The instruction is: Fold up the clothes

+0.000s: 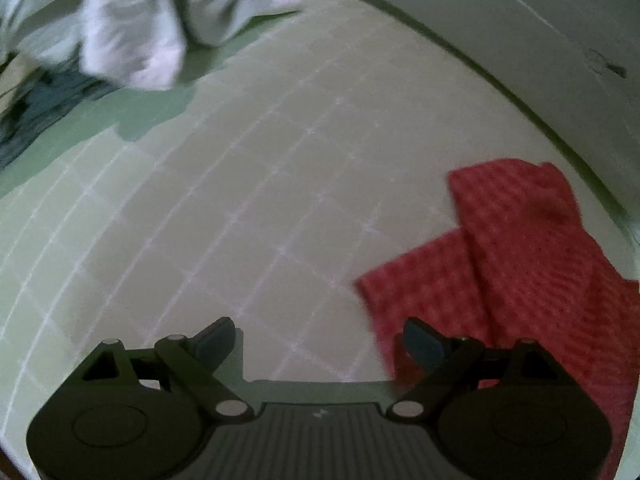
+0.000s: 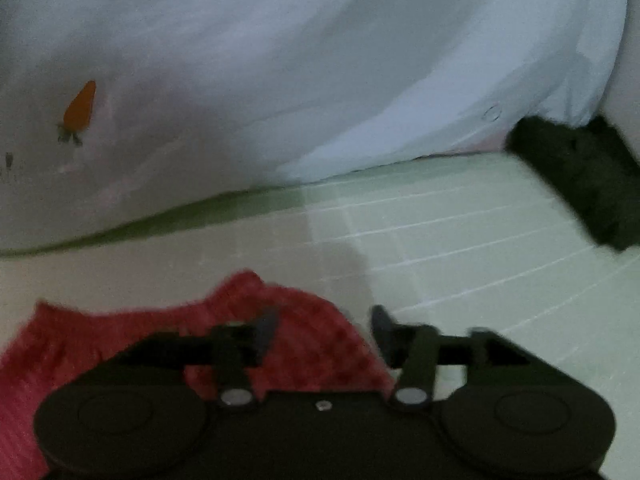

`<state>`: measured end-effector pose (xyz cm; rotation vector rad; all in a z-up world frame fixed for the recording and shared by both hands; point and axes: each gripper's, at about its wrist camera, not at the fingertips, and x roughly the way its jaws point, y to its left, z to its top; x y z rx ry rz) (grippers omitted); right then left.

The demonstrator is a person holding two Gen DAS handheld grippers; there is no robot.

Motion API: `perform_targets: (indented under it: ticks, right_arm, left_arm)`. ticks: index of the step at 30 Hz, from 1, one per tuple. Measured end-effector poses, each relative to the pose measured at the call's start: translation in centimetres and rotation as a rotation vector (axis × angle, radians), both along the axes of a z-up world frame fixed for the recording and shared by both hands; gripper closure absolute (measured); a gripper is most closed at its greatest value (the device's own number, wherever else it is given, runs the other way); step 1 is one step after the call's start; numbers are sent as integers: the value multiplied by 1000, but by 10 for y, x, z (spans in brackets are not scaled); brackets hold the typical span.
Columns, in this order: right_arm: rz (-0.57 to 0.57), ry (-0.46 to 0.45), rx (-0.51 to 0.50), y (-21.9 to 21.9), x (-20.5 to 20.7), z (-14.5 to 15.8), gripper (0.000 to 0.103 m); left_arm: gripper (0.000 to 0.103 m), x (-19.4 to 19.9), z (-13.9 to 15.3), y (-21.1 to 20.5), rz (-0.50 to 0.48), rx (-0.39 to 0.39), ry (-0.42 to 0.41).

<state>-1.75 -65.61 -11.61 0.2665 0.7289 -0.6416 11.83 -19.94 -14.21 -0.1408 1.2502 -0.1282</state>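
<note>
Red garment [image 1: 520, 264] in both views; carrot-printed white cloth [image 2: 240, 80] only right.

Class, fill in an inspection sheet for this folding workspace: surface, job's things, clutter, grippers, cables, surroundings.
Surface: pale green gridded mat, mostly bare.
Job's things: red cloth lying loosely doubled; white garment with a carrot print, crumpled.
Clutter: dark cloth beside the white garment.
Grippers: left gripper open, empty, one finger over the red cloth's edge; right gripper open above the red cloth, blurred.
Cables: nothing seen.
Surroundings: pale wall behind the mat.
</note>
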Motion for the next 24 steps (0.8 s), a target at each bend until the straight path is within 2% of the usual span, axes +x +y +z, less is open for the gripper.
perform_targets:
  ticks: [2,5,6,7,9,11,16,24]
  right_arm:
    - [4,14,-26,9,-15,-2,10]
    - [14,34,-11,19,-41,-10,0]
    - [10,43,-1,21,-51,-13,0]
    - [2,52,9,22,-60,-15,0]
    - [-25,64,26,29,-77,-20,0]
    - [-53,74,43,37,-94,-25,0]
    - [-114,83,87,46,-126,-30,0]
    - [-123,71,96,68,-162,-25,0]
  left_arm:
    - [20,5,-3,-10,-30,3,-3]
    - [35,11,-8,-25,-72,15,1]
    - [36,12,-10,-31,-86,20,3]
    - [43,10,-9,-33,-101,36,-11]
    - [60,7,-8,-40,-141,75,-38]
    - [99,5,-8,-39,-153,79,-45]
    - [103,-9,-3,-24,-152,64,-64]
    - [103,-51,9,40,-11,54,-73]
